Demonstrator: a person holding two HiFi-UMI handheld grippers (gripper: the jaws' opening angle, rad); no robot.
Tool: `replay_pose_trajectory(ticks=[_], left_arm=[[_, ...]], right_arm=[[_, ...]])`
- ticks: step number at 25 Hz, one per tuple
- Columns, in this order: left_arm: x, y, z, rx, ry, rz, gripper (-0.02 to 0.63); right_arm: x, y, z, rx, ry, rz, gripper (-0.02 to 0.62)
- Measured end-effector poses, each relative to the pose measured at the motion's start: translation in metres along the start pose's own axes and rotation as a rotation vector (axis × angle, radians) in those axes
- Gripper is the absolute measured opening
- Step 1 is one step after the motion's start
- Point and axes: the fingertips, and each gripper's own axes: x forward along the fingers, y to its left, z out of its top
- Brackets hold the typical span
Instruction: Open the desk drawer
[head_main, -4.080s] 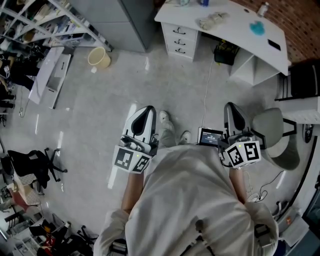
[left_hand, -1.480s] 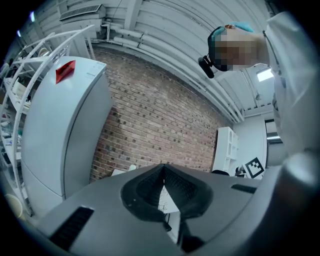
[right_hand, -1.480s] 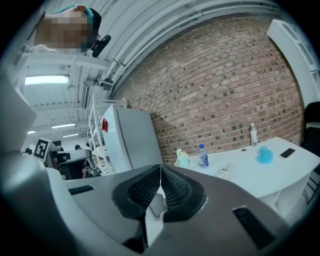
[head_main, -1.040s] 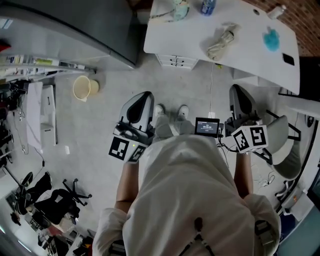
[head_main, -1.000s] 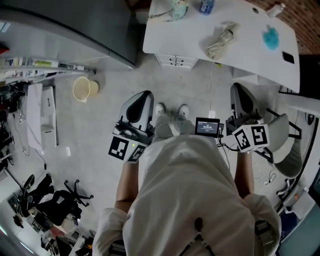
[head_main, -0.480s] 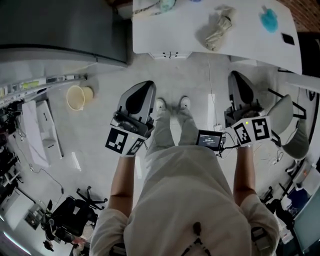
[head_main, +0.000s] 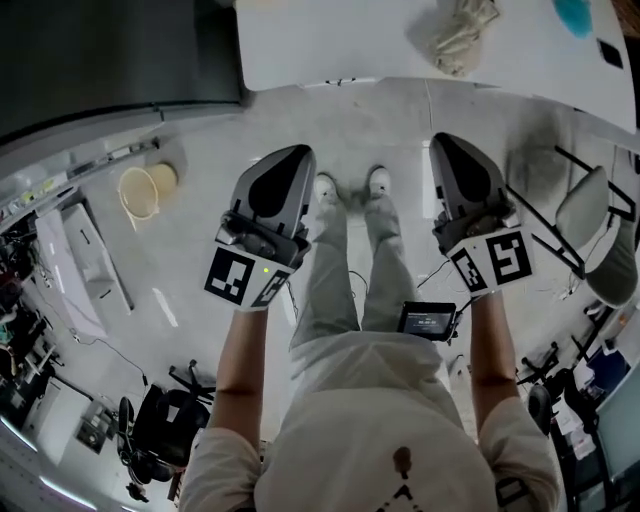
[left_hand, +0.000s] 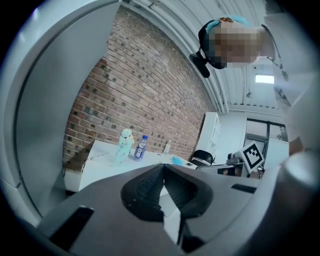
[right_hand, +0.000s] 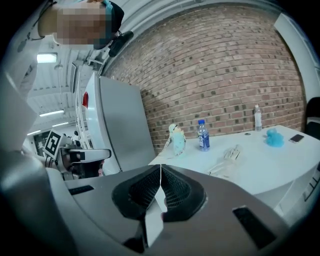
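Observation:
The white desk (head_main: 340, 40) runs along the top of the head view. Its drawer unit (head_main: 335, 82) shows only as a thin strip under the near edge. My left gripper (head_main: 288, 158) and right gripper (head_main: 447, 148) hang side by side over the floor, short of the desk and clear of it. In the left gripper view the jaws of the left gripper (left_hand: 163, 167) are pressed together with nothing in them, and the desk (left_hand: 100, 162) lies ahead. The right gripper (right_hand: 160, 170) is shut and empty too, pointing at the desk (right_hand: 265, 165).
On the desk lie a crumpled cloth (head_main: 458, 35), a teal thing (head_main: 578, 14), a black phone (head_main: 610, 52), a water bottle (right_hand: 202, 135) and a pale figure (right_hand: 176, 138). A grey cabinet (head_main: 110, 60) stands left of the desk. A yellow bucket (head_main: 140, 190) and chairs (head_main: 590, 215) are on the floor.
The person has stepped closer and bent down, so the desk now fills the top of the head view. Both grippers have sunk and moved toward the desk, still shut.

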Motion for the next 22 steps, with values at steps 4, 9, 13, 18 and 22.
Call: replay_pose_trajectory(ticks=[4, 9, 13, 18, 22], left_arm=[[0.016, 0.019, -0.044, -0.023, 0.036, 0.001, 0.008], [0.037, 0.037, -0.100, -0.029, 0.071, -0.001, 0.008], [0.049, 0.052, -0.149, -0.023, 0.120, -0.002, 0.008], [0.057, 0.062, -0.204, 0.013, 0.176, -0.003, 0.008], [0.063, 0.088, -0.251, 0.082, 0.248, 0.050, 0.008]], right_arm=[[0.026, -0.002, -0.042, 0.000, 0.047, 0.023, 0.026], [0.053, -0.010, -0.100, -0.015, 0.110, 0.050, 0.026], [0.073, -0.019, -0.148, -0.043, 0.167, 0.060, 0.026], [0.092, -0.028, -0.207, -0.078, 0.244, 0.068, 0.026], [0.116, -0.037, -0.249, -0.127, 0.304, 0.062, 0.026]])
